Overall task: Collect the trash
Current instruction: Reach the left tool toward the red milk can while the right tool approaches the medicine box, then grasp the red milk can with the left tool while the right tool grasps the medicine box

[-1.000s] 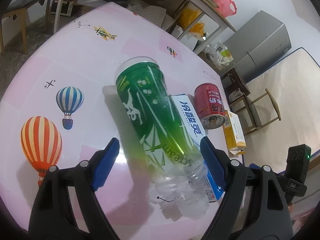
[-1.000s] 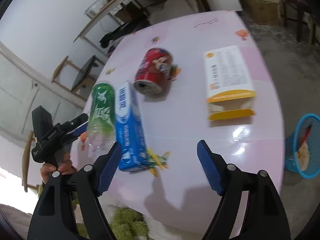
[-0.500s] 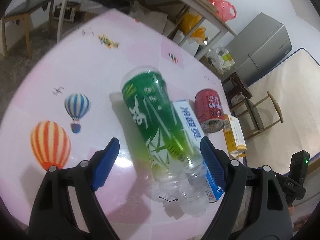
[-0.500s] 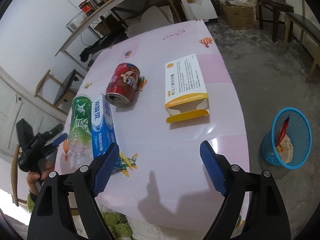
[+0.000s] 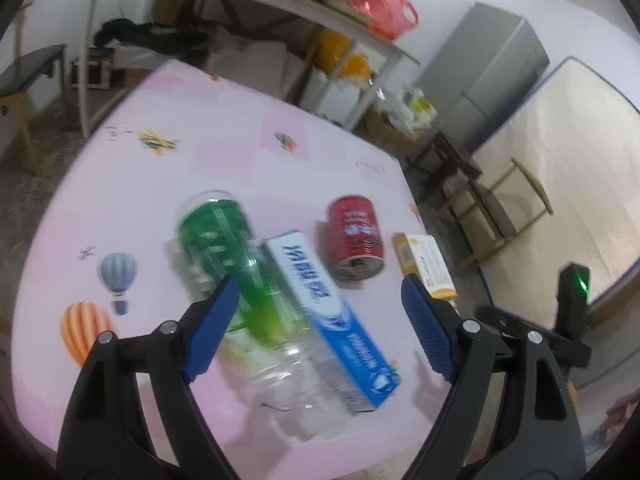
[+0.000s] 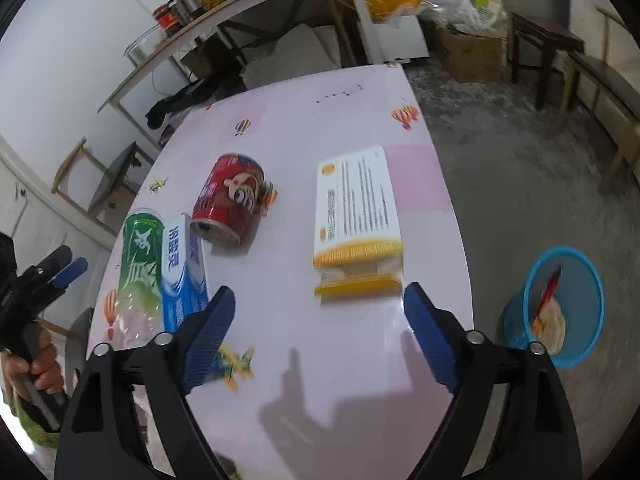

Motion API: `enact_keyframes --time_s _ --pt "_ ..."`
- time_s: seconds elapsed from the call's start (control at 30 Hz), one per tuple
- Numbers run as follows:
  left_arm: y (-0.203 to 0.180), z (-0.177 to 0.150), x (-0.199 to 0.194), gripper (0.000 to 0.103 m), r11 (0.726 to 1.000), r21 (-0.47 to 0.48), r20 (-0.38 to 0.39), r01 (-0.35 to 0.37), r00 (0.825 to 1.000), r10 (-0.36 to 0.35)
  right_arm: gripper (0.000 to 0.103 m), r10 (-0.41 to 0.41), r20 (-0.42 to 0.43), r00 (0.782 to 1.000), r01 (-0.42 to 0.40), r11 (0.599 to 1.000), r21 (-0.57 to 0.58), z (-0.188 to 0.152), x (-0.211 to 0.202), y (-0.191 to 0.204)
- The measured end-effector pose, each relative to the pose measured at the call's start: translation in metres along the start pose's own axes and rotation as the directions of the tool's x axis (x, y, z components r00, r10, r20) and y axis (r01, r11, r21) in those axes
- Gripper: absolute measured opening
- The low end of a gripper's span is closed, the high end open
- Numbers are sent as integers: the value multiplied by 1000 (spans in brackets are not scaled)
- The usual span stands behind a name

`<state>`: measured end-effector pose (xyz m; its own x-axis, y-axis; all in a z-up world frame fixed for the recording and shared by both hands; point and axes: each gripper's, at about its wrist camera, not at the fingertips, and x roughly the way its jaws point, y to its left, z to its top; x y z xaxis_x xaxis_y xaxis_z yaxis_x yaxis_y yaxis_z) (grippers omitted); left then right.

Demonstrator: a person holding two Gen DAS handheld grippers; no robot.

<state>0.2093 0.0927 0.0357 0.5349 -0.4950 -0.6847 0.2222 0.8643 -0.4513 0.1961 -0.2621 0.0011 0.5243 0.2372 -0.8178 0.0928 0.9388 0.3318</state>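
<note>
We found four pieces of trash lying on the pink glossy bench (image 6: 360, 120): a green plastic bottle (image 5: 224, 248) on its side, a blue toothpaste box (image 5: 328, 312) touching it along one flank, a red can (image 6: 228, 200) also on its side, and an open yellow-and-white carton (image 6: 356, 216) set apart nearer the bench edge. A blue mesh basket (image 6: 560, 304), already holding some scraps, stood on the floor beside the bench.

The left tool (image 5: 316, 328) hung over bottle and box with its jaws wide and nothing held. The right tool (image 6: 316, 336) stood wide and empty, short of the carton.

In our judgement, the round bottle and can could roll on the slick surface if nudged off-centre. A grasp at the bottle might catch the adjoining box. The thin clear plastic would likely buckle, and the carton's loose flap could fold or slip.
</note>
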Motion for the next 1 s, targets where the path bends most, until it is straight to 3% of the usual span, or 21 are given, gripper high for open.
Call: enact_keyframes --time_s 0.07,0.13,0.27,0.43,0.57,0.7,0.8,1.0 --pt "-13 14 15 79 1000 1 -79 19 997 -19 85 -21 -45 999 22 1000 16 18 14 -4" --pt "-24 27 25 79 999 16 -110 48 993 -46 85 0 -58 998 1 1000 18 31 25 -6" --pt "-43 49 62 79 999 54 -158 3 987 6 85 -59 -111 992 60 998 6 50 61 -6" --pt "-57 59 101 79 992 98 -191 -79 977 96 85 -116 -154 981 114 993 -25 58 90 -5" --pt "-61 58 113 79 995 80 -192 -51 979 66 85 -130 -179 975 128 991 -27 58 103 -6" --pt "-61 59 128 79 988 114 -196 -103 973 124 85 -161 -185 969 149 986 -76 63 111 -1" --pt "-57 64 140 79 988 108 -204 -109 970 129 85 -186 -193 963 170 981 -98 64 118 0" --pt "-56 71 174 79 979 156 -286 -134 942 175 85 -206 -172 963 197 978 -68 62 113 -7"
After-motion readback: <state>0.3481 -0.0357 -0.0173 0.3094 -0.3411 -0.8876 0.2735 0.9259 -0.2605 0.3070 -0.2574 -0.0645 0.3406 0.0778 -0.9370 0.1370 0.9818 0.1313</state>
